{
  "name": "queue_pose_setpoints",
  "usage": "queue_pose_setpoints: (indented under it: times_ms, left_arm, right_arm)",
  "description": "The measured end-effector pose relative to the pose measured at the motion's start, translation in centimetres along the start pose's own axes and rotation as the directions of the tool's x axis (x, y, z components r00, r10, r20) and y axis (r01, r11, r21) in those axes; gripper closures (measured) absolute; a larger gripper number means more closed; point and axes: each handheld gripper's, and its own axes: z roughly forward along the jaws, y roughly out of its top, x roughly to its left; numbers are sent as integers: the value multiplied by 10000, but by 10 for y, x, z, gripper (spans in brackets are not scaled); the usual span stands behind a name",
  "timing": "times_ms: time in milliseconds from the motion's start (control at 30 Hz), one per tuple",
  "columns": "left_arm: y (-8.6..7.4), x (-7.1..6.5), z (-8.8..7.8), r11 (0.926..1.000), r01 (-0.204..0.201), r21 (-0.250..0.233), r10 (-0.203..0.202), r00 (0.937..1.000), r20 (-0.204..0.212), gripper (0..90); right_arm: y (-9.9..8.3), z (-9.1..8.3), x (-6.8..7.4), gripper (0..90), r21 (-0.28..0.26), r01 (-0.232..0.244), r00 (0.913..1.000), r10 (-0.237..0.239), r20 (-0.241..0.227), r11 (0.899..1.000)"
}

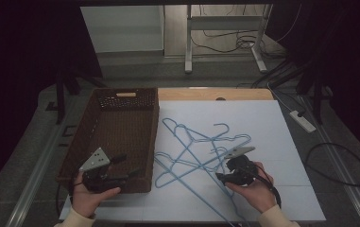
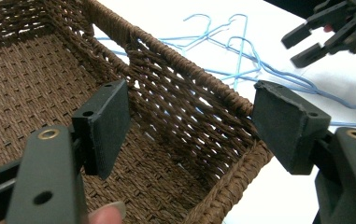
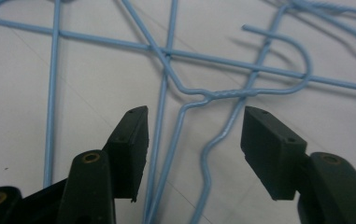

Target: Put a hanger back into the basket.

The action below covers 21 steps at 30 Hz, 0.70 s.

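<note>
The blue wire hangers lie in a loose tangle on the white table, and the right gripper hovers just over them with its jaws parted and nothing pressed between the pads. Directly between those jaws run the twisted neck of one hanger and a straight wire of another that crosses beneath it, with a third wire just inside the left jaw.

That crossing is the likely trouble. If the jaws close where they stand, they may catch two wires at once, and the lift would drag a second hanger along, or the hooks farther from the jaws could snag on their neighbours and pull the whole heap. The thin, round wire could also roll out of the flat pads if it is caught off-centre, and drop.

The left gripper is released too, its jaws wide apart over the near corner of the woven basket and gripping nothing; a long hanger swung in at an angle could catch the basket rim.

By count: about four hangers, though the overlaps make that uncertain; one basket, with nothing in what shows of it; two grippers, one in each hand.
</note>
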Motion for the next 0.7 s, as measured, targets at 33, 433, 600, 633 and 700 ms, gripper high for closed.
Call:
queue_pose_setpoints:
  times_ms: [33, 433, 600, 633, 700]
  left_arm:
    - [0, 0, 0, 10000, -2, 3, 2, 10000, 0, 282]
    - [0, 0, 0, 10000, -4, 7, 4, 10000, 10, 282]
    - [0, 1, 0, 10000, -4, -14, 4, 10000, 10, 282]
    - [0, 0, 0, 10000, -9, -6, 9, 10000, 23, 282]
    - [0, 0, 0, 10000, -33, 2, 33, 10000, 23, 282]
  right_arm:
    - [1, 4, 1, 436, 103, 33, 10000, -33, -11, 9999]
    - [11, 28, 8, 590, 1238, -350, 9983, 290, 498, 9917]
    - [12, 33, 9, 649, 1654, -596, 9969, 502, 608, 9844]
    - [13, 36, 10, 675, 1781, -689, 9960, 574, 687, 9816]
    - [13, 37, 10, 690, 1834, -743, 9954, 616, 739, 9802]
